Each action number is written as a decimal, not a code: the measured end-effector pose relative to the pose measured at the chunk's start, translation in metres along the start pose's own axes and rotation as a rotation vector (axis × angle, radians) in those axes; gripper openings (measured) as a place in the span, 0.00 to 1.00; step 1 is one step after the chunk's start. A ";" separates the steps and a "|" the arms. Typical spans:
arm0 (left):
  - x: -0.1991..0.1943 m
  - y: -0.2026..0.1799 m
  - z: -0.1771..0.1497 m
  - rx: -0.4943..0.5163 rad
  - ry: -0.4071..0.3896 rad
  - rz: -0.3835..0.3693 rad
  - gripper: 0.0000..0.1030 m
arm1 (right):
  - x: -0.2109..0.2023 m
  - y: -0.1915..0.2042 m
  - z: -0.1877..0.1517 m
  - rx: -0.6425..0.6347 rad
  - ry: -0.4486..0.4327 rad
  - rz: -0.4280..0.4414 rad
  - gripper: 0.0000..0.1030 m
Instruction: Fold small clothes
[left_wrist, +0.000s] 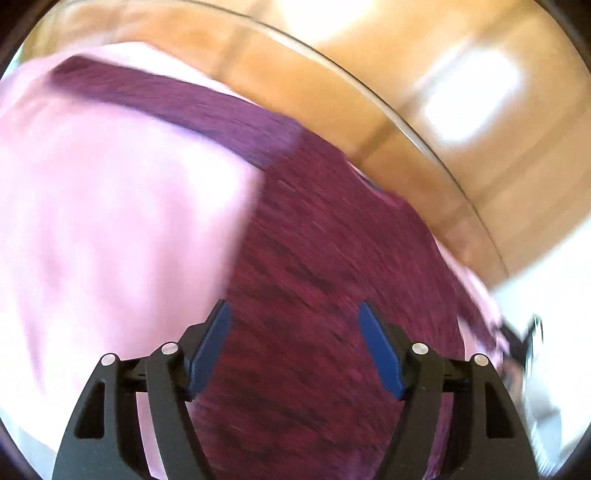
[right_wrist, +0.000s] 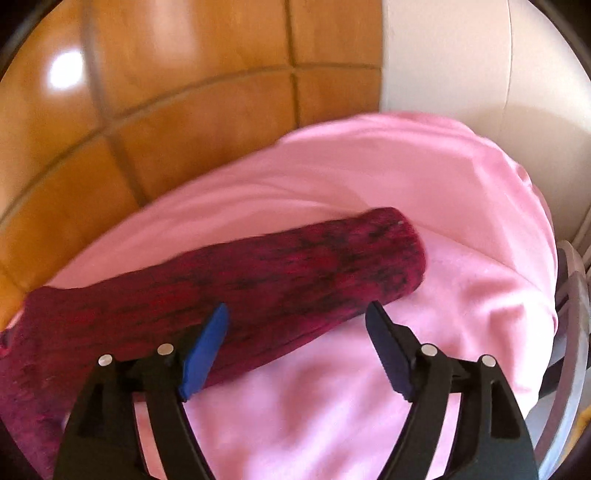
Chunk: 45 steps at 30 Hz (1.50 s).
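A dark magenta knit garment (left_wrist: 325, 258) lies on a pink cloth (left_wrist: 110, 206), blurred by motion in the left wrist view. My left gripper (left_wrist: 294, 314) hovers over its broad part, jaws open with nothing pinched between the blue pads (left_wrist: 212, 347). In the right wrist view the same magenta garment (right_wrist: 295, 273) shows a long sleeve-like piece running from lower left to its rounded end at centre right, resting on the pink cloth (right_wrist: 388, 184). My right gripper (right_wrist: 297, 314) stands open above the sleeve's near edge, its pads apart from the fabric.
Orange-brown floor tiles (right_wrist: 166, 74) lie beyond the cloth. A curved glass table rim (left_wrist: 424, 136) runs along the cloth's far side. A white wall or cabinet (right_wrist: 461, 55) stands at upper right, with a metal chair frame (right_wrist: 572, 295) at the right edge.
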<state>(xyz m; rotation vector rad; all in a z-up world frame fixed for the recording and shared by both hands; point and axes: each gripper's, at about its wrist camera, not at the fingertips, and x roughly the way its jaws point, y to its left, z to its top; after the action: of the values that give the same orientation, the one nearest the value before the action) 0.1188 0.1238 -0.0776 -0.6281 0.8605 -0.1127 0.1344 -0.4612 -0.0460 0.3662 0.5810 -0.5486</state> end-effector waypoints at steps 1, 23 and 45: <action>-0.002 0.012 0.008 -0.037 -0.019 0.011 0.68 | -0.012 0.016 -0.008 -0.016 -0.010 0.049 0.78; 0.033 0.181 0.202 -0.483 -0.232 0.187 0.46 | -0.046 0.259 -0.166 -0.630 0.221 0.552 0.98; 0.022 0.199 0.184 -0.376 -0.276 0.377 0.10 | -0.045 0.266 -0.174 -0.665 0.172 0.521 0.98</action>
<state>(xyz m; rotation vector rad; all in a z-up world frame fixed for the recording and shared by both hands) 0.2389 0.3652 -0.1148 -0.7976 0.7217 0.4768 0.1849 -0.1509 -0.1086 -0.0770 0.7633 0.1903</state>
